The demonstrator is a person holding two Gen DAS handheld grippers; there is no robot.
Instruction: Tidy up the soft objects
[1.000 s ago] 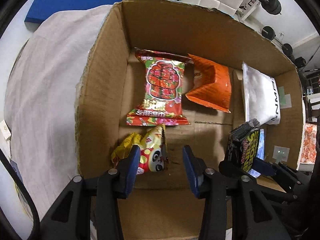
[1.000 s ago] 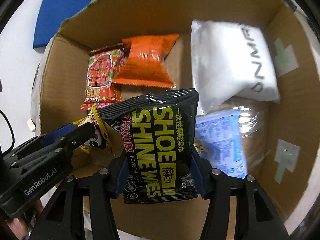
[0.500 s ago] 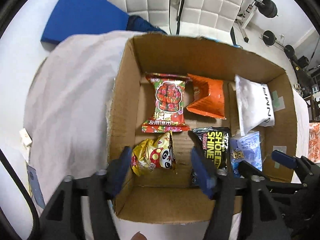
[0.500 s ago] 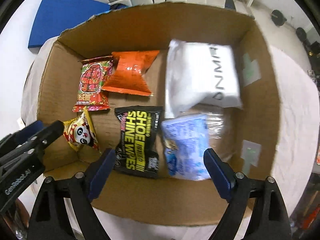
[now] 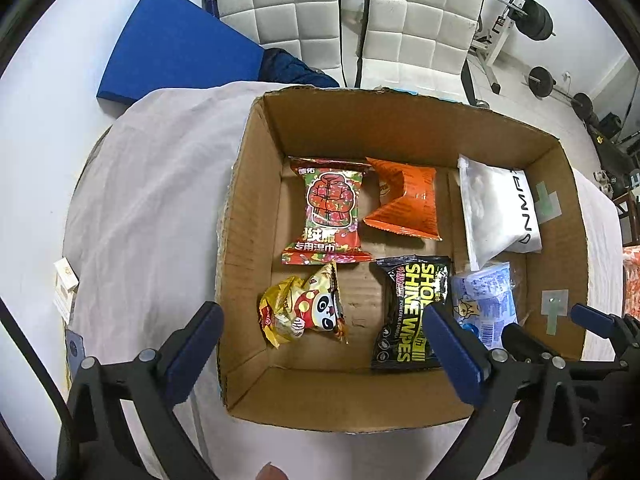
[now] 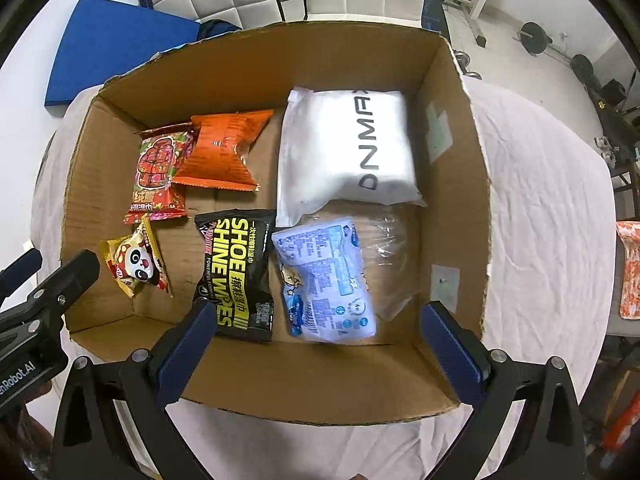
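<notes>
**me:** ok so since a second ago both grippers came up out of the box and the whole carton fits in view now. The black shoe wipes pack (image 6: 236, 274) that sat pinched in my right gripper (image 6: 314, 344) is lying flat on the box floor, and the panda snack bag (image 5: 304, 310) my left gripper (image 5: 322, 346) was closing around is down there too. Both sets of jaws have just been opening, and nothing is between either pair now, they're spread wide.

**other guy:** how much room you got?

**me:** plenty. Both grippers hang above the near wall of the cardboard box (image 6: 312, 380), clear of the rim. In the right view the left gripper's black frame pokes in at the lower left, just outside the box's left wall. Bare cardboard floor shows between the panda bag and the wipes.

**other guy:** and the stuff inside?

**me:** six soft packs. Back row: red floral pack (image 5: 330, 210), orange pouch (image 5: 408, 204) overlapping its edge, white DNMAX bag (image 6: 348, 148) at the right. Front row: panda bag at left, crumpled; wipes in the middle; blue-and-white wipes pack (image 6: 328, 280) just beside it, tucked partly under the white bag.

**other guy:** surroundings?

**me:** the box sits on a wrinkled white sheet (image 6: 540, 220). Beyond it a blue mat (image 5: 172, 48) lies on the floor, there are two white quilted chairs (image 5: 412, 28), and weights (image 5: 534, 20) off to the right.
</notes>
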